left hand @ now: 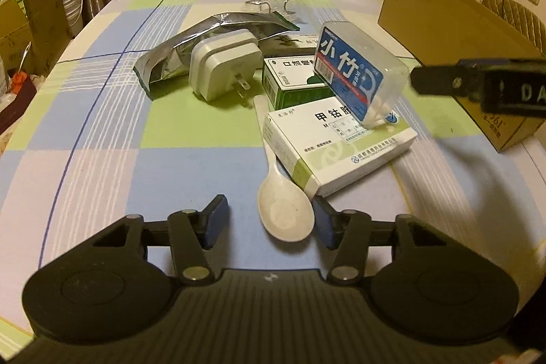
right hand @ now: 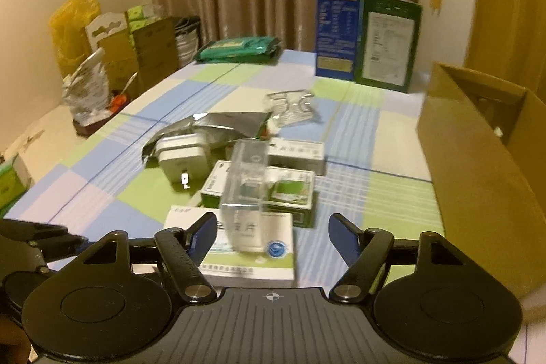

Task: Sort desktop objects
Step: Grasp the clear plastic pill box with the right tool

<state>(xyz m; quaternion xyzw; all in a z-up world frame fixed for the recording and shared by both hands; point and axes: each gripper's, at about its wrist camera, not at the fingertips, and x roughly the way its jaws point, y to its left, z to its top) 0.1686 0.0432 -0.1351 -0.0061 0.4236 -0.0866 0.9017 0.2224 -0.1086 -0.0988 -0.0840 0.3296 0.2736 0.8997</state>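
Note:
A white ceramic spoon [left hand: 285, 214] lies on the checked tablecloth [left hand: 102, 142], its bowl between the fingers of my left gripper [left hand: 271, 220]. That gripper is open; the right pad sits close beside the bowl and the left pad stands apart. A white medicine box [left hand: 341, 142] carries a tilted clear plastic box with a blue label [left hand: 358, 70]. My right gripper [right hand: 273, 227] is open around that white medicine box [right hand: 245, 248] and clear box [right hand: 245, 183], not pressing on them. One of its fingers [left hand: 440, 79] shows at the right edge.
A green-and-white box [left hand: 290, 81], white plug adapter [left hand: 221, 67], foil pouch [left hand: 191, 46] and clear glasses [left hand: 273, 4] lie behind. An open cardboard box [right hand: 477, 159] stands right. Blue carton [right hand: 338, 19], green carton [right hand: 389, 43] and green wipes pack [right hand: 239, 48] sit at the back.

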